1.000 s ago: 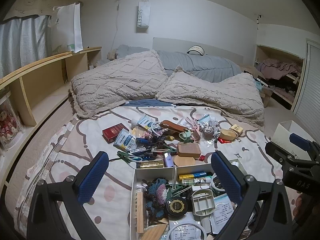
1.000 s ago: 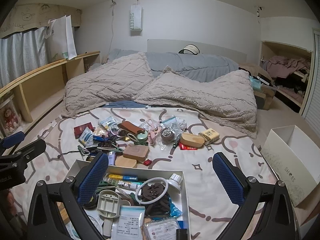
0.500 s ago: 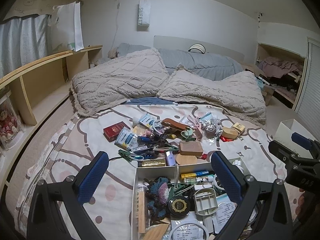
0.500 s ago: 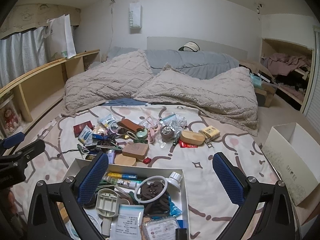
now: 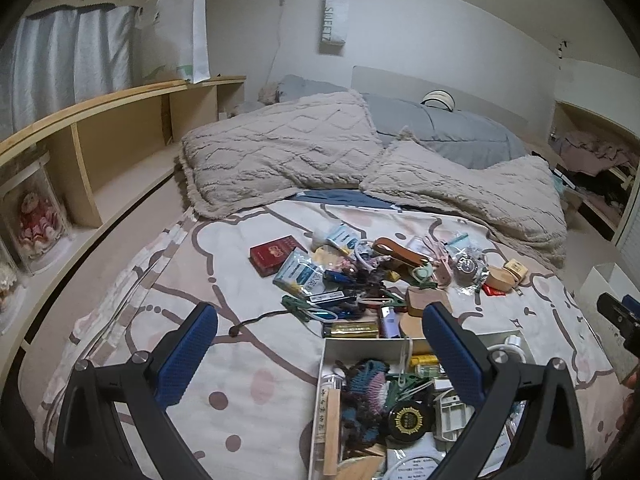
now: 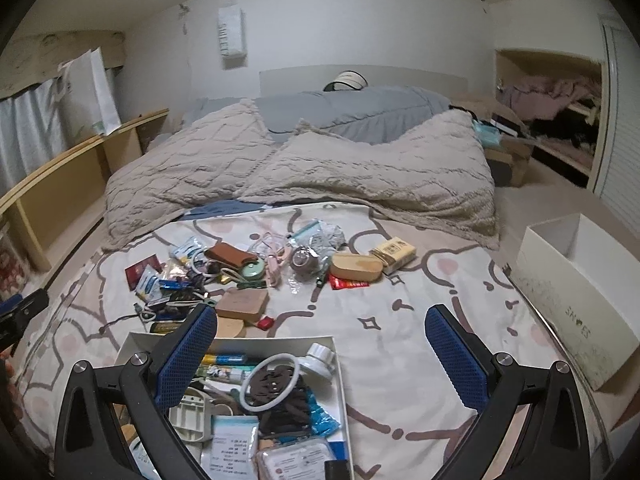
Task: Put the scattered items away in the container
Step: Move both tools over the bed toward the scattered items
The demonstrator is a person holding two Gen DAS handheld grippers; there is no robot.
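Observation:
A white box (image 5: 362, 345) (image 6: 341, 380) full of small items sits on the bed near me. Beyond it lies a scatter of items: a red packet (image 5: 275, 254), a brown leather case (image 5: 400, 251) (image 6: 230, 255), a tan flat case (image 6: 243, 303), a wooden oval box (image 6: 355, 267), a gold bar (image 5: 352, 330). My left gripper (image 5: 320, 340) hovers open over the box's left edge, empty. My right gripper (image 6: 320, 338) hangs open above the box's right side, holding nothing. Each gripper shows at the other view's edge.
Two beige textured pillows (image 5: 280, 156) (image 6: 380, 176) lie behind the scatter, with a grey duvet (image 5: 440, 136) further back. A wooden shelf (image 5: 100, 136) runs along the left. An open white shoebox (image 6: 576, 296) stands right of the bed.
Both views have shifted: the left one swung left and the right one tilted, so the box and scatter sit more to the right in the left wrist view. Both grippers stay open.

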